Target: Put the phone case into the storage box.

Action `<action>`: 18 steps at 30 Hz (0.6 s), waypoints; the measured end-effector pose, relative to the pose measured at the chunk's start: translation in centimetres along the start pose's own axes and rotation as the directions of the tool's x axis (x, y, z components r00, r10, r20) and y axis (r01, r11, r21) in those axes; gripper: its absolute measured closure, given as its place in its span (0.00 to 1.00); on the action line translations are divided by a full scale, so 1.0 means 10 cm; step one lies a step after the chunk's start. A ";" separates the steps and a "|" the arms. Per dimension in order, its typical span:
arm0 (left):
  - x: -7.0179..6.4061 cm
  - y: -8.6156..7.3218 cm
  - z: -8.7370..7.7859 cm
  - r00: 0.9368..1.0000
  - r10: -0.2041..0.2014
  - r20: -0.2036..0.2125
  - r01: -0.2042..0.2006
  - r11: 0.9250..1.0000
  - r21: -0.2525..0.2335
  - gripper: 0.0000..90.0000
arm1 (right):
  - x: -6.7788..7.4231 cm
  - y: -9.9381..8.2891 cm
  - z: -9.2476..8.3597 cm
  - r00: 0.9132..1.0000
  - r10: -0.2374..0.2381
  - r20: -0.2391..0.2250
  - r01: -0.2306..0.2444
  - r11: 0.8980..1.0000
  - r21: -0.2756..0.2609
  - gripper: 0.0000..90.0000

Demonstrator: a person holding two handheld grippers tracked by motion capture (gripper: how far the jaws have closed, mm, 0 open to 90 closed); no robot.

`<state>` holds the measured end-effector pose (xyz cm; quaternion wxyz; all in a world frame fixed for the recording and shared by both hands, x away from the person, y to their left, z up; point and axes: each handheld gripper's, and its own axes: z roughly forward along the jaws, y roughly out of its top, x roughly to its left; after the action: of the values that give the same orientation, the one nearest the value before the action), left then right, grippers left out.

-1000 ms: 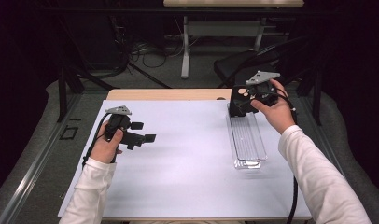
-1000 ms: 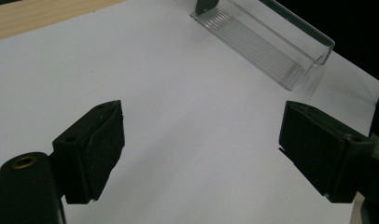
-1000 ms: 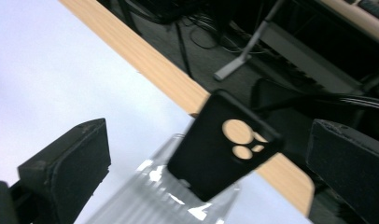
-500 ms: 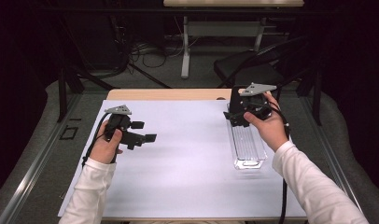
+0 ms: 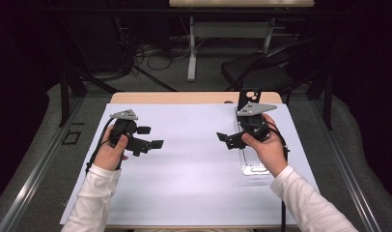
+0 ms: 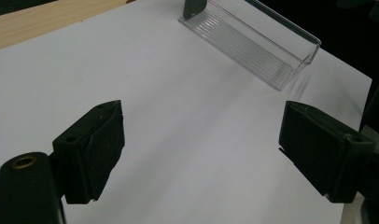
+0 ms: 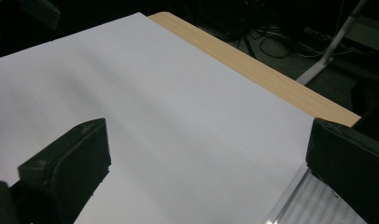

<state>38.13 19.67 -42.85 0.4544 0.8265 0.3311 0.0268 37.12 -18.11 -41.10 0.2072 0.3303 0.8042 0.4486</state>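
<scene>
Jaws of both our black hand-held grippers, left gripper (image 5: 148,137) and right gripper (image 5: 228,139), are standing apart, empty; the clear ribbed plastic tray (image 5: 252,162) is lying under our right hand (image 5: 264,147).

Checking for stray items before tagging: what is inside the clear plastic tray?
The clear tray looks empty along its visible ribbed floor. A dark piece stands at its far end. In the high view the right hand covers its middle.
</scene>
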 end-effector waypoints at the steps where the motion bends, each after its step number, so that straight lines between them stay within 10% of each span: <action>1: 0.00 0.00 0.00 1.000 0.002 -0.001 -0.002 1.000 -0.001 0.16 | 0.04 -0.02 0.01 1.000 0.004 -0.012 -0.004 1.000 -0.002 0.00; 18: -0.03 0.01 0.01 1.000 0.012 0.006 -0.012 1.000 0.000 0.16 | 0.40 -0.43 0.14 0.993 0.053 -0.106 -0.054 0.999 -0.008 0.00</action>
<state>37.98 19.41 -42.78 0.4552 0.8285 0.3249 0.0271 33.72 -16.00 -45.63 0.1542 0.3264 0.8026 0.4750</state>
